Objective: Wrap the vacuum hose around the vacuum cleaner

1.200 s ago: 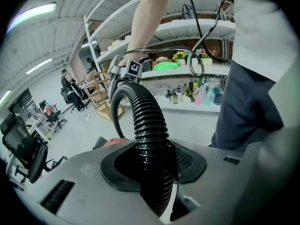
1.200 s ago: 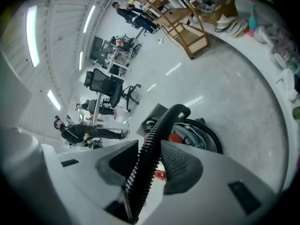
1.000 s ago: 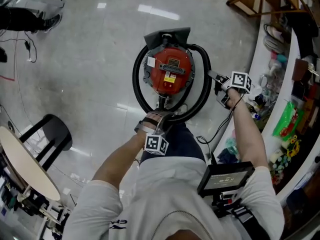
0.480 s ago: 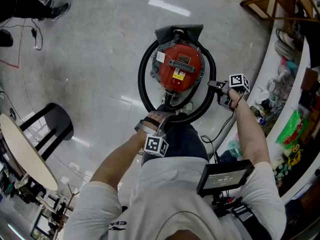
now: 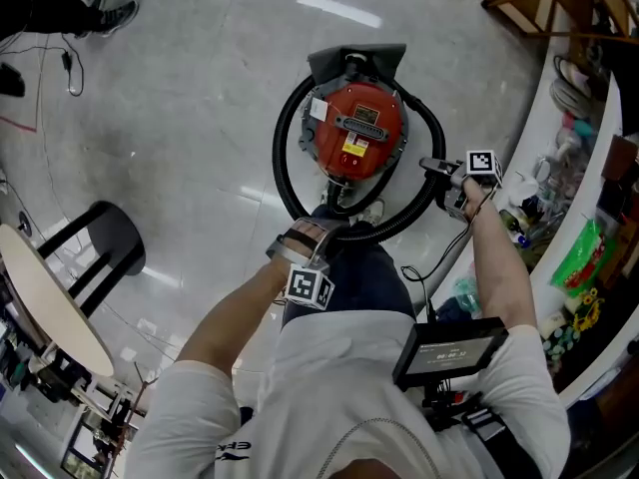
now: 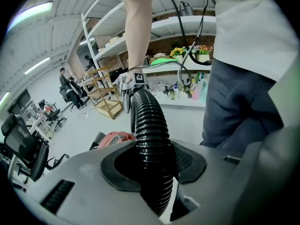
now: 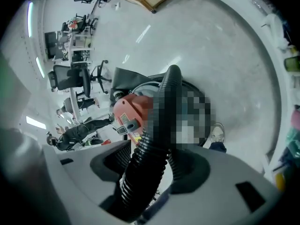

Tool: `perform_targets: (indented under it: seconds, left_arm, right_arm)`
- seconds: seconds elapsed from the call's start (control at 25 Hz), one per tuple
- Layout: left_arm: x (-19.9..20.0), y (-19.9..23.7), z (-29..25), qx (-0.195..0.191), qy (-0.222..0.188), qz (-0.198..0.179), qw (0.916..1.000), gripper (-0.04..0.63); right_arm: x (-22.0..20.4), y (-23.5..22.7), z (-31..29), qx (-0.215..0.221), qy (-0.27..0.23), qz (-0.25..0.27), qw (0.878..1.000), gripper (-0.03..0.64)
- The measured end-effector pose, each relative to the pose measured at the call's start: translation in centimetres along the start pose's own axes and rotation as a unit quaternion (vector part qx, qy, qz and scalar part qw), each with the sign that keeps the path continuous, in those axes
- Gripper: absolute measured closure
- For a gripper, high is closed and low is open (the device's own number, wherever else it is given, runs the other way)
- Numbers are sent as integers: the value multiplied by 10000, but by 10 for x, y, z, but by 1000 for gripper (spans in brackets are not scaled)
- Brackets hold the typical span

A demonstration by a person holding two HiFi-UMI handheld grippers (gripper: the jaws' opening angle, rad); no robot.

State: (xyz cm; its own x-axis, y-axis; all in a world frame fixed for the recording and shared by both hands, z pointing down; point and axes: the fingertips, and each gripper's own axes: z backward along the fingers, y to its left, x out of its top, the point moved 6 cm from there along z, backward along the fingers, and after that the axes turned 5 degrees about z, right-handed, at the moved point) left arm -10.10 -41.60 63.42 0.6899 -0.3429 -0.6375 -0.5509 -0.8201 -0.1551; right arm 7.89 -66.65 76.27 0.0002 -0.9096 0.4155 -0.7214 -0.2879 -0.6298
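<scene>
- Beside the vacuum cleaner [image 5: 351, 133], the right gripper [image 5: 435, 174] has released: jaws wide, hose [image 7: 145, 172] loose between them.
- Left gripper [image 5: 324, 230] stays clamped on the hose; the wrap likely needs a regrasp.

The left arm [image 5: 232, 319] is bent and reaches forward and down. At its end the left gripper [image 5: 324, 233] has both pads pressed on the hose [image 6: 149, 139]. The right arm [image 5: 496, 259] stretches forward, almost straight. The right gripper [image 5: 439, 183] has its jaws wide apart; the hose passes between them, with a gap beside one pad.
</scene>
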Motion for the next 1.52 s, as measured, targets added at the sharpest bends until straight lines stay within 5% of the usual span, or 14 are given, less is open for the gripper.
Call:
perform_targets:
  seconds: [0.48, 0.72, 0.92, 1.28, 1.52]
  left_arm:
    - [12, 2, -24, 159, 79, -41, 9998, 449]
    - [28, 19, -43, 396, 49, 234, 9989, 449]
    - [36, 29, -56, 672, 41, 427, 9968, 449]
    - [33, 32, -65, 1207, 217, 815, 9891, 449]
    - [22, 15, -76, 1431, 493, 1082, 9825, 449]
  right_arm:
    - [29, 58, 38, 45, -730, 1319, 9886, 405]
    - [48, 106, 69, 253, -1664, 1896, 9673, 423]
    - [58, 150, 80, 452, -1967, 2628, 9435, 431]
    - [60, 203, 61, 788, -1726, 3456, 9190, 436]
    - [44, 229, 27, 998, -1095, 4101, 8999, 437]
